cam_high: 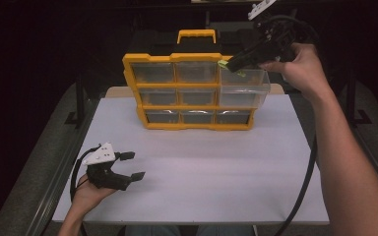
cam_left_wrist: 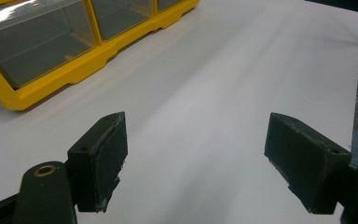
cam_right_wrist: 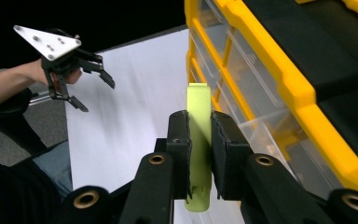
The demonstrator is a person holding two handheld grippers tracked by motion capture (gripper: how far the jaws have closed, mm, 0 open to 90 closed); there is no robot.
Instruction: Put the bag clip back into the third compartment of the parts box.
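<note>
Item: lime-green plastic strip (cam_right_wrist: 199, 140), clamped flat by right gripper (cam_high: 232, 63); long axis 12–6 o'clock; pulled-out clear drawer (cam_high: 243, 77) at 5 o'clock. Left gripper (cam_high: 134, 166) wide open, empty.

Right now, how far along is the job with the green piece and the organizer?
Done: two right-hand drawers of the organizer stand pulled out. In hand: the right gripper clamps the green piece over the upper one. Left: release it and shut the drawers. The left gripper is open over the table.
</note>
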